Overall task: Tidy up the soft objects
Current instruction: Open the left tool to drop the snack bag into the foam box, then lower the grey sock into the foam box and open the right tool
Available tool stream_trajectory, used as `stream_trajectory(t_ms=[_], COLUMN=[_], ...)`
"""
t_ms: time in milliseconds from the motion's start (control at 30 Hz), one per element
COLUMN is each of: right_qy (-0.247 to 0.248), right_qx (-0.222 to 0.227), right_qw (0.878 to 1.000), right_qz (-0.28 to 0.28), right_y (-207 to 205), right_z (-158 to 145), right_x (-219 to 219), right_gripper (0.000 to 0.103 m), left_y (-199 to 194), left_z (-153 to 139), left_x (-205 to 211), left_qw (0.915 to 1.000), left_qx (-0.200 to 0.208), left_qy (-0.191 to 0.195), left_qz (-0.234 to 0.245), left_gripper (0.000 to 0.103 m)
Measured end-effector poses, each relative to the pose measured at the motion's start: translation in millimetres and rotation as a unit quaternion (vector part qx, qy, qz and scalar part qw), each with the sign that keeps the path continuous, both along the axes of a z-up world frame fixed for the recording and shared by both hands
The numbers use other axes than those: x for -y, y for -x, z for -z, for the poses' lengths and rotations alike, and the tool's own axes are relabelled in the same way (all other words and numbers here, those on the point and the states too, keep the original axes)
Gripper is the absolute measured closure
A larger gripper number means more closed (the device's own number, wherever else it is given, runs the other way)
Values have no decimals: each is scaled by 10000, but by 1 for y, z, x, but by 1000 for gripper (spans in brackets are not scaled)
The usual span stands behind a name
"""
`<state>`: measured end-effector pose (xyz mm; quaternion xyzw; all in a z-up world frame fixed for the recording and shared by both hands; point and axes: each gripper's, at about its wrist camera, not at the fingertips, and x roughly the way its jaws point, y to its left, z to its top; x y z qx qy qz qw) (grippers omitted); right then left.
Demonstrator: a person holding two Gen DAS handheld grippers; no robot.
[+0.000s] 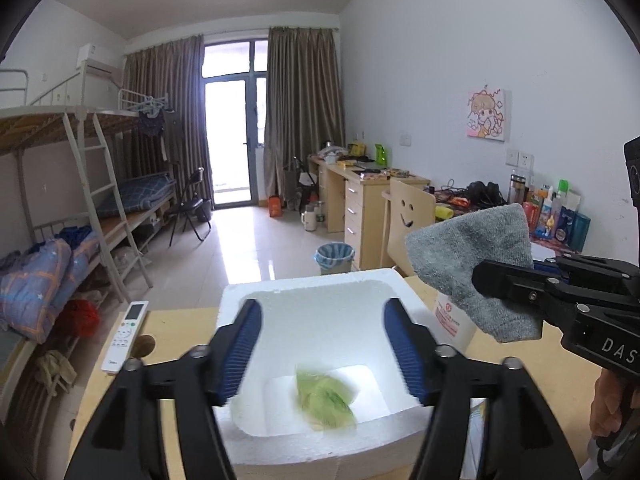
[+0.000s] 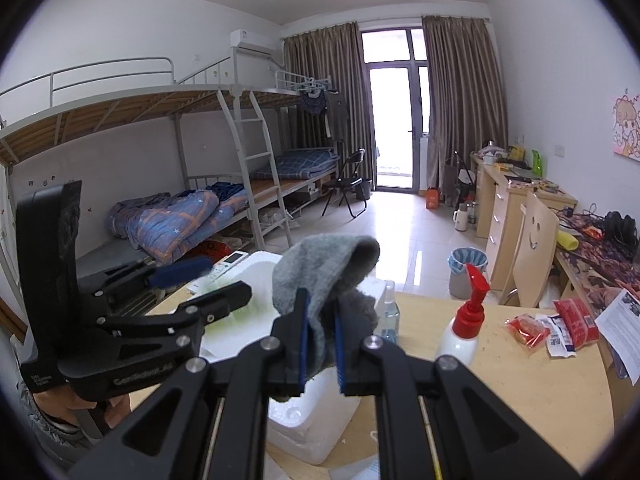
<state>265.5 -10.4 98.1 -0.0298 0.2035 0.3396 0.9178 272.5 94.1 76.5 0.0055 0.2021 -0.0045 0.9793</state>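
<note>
Soft green cloth (image 1: 326, 398) already down in white foam box (image 1: 308, 280) under wide-apart left gripper (image 1: 322, 350), fuzzy grey cloth (image 2: 320, 280) pinched tight in right gripper (image 2: 321, 334) beside box, not yet in.

Two wrist views, close over the shared foam box (image 1: 308, 288), facing the window.
</note>
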Motion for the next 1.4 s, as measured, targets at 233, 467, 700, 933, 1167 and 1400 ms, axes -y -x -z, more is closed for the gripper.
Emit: stream_trajectory(t_ms=[233, 467, 700, 933, 1167, 1400], right_qy=[91, 136, 242, 297, 352, 129], right_qx=[6, -57, -99, -144, -211, -275], right_qw=[9999, 9997, 9989, 9986, 9987, 9991], right_qz=[-83, -209, -394, -422, -314, -299], right_y=[-5, -12, -15, -18, -23, -24], right_z=[4, 8, 12, 17, 19, 17], right_x=[-8, -23, -46, -55, -58, -52], right_gripper=[89, 89, 89, 89, 78, 29], left_y=[15, 24, 35, 36, 40, 40], left_z=[-5, -7, -10, -8, -8, -8], left_x=[-13, -25, -41, -49, -48, -49], left_qw=[9993, 9985, 9970, 9964, 9962, 9956], left_qx=[265, 292, 349, 338, 400, 430], left_qy=[90, 18, 29, 54, 13, 20], left_qz=[-246, -453, -693, -782, -771, -832], left_gripper=[2, 1, 1, 1, 1, 1])
